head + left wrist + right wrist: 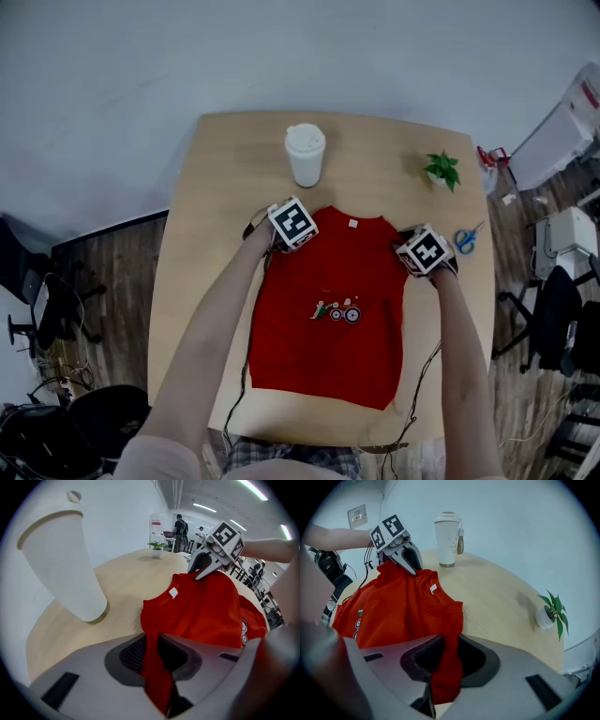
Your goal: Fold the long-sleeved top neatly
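Note:
A red long-sleeved top (328,319) with a small tractor print lies flat on the wooden table (206,206), sleeves folded in, collar toward the far side. My left gripper (281,236) sits at the top's left shoulder, my right gripper (424,255) at its right shoulder. In the left gripper view the left gripper (157,663) has a ridge of red cloth (154,667) pinched between its jaws. The right gripper view shows the same: the right gripper (445,663) is shut on a fold of the shoulder cloth (445,677). Each gripper sees the other across the collar.
A white lidded cup (305,155) stands just beyond the collar, close to the left gripper. A small potted plant (441,171) and blue scissors (467,239) sit at the table's far right. Chairs and cables surround the table; people stand far off (180,527).

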Tool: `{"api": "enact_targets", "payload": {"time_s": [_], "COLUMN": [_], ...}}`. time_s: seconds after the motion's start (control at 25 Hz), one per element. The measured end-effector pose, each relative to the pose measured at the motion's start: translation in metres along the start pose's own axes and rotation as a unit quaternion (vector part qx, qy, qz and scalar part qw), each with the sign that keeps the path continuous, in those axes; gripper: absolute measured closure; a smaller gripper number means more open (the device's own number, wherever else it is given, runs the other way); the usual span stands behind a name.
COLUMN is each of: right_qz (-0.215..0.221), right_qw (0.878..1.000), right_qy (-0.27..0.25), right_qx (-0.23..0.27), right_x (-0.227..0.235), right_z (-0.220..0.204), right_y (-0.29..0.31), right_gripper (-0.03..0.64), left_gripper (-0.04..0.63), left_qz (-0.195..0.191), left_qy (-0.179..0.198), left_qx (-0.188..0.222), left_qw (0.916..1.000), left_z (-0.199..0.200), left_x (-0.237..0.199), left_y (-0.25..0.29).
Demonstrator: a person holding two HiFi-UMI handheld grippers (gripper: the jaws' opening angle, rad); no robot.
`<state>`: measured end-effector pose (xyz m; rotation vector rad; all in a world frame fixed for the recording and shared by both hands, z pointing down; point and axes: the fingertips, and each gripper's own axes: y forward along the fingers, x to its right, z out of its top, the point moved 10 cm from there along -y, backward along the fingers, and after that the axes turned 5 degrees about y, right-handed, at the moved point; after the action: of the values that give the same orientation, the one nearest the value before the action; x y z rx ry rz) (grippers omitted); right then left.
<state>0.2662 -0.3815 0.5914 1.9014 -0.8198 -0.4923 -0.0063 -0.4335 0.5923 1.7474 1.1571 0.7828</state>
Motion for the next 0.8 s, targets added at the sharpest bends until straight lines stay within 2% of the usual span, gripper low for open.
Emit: {"api": "enact_targets", "payload": {"time_s": [0.08, 0.2, 0.28, 0.4, 0.48, 0.6, 0.8], "right_qz": [-0.003, -0.019, -0.034, -0.070, -0.092, -0.102, -0.095], "right_qw": [1.000, 0.999, 0.999, 0.996, 0.993, 0.990, 0.988], "right_qy": [-0.012, -0.028, -0.019, -0.004, 0.004, 0.008, -0.012], "right_qx": [-0.008, -0.005, 0.014, 0.050, 0.072, 0.094, 0.119], "right_x": [-0.003, -0.004, 0.002, 0.015, 0.020, 0.017, -0.010], "right_z": [0.000, 0.001, 0.004, 0.013, 0.020, 0.023, 0.017], "right_y": [0.001, -0.003, -0.012, -0.032, -0.047, -0.068, -0.103], "right_gripper": [0.569, 0.583, 0.583, 0.583, 0.584, 0.584, 0.584], "left_gripper": [0.546, 0.566, 0.568, 0.568, 0.568, 0.568, 0.568], "left_qz": [0.001, 0.021, 0.046, 0.090, 0.110, 0.113, 0.108], "left_qy": [0.016, 0.040, 0.037, 0.025, 0.034, 0.051, 0.071], "left_qx": [0.000, 0.007, 0.021, 0.067, 0.100, 0.119, 0.138], "left_qw": [0.9999, 0.9990, 0.9980, 0.9934, 0.9883, 0.9852, 0.9820], "left_z": [0.001, 0.001, 0.003, 0.015, 0.029, 0.040, 0.032], "left_x": [0.004, 0.004, -0.001, -0.009, -0.010, -0.005, 0.018], "left_y": [0.001, -0.002, -0.011, -0.034, -0.051, -0.072, -0.104]}}
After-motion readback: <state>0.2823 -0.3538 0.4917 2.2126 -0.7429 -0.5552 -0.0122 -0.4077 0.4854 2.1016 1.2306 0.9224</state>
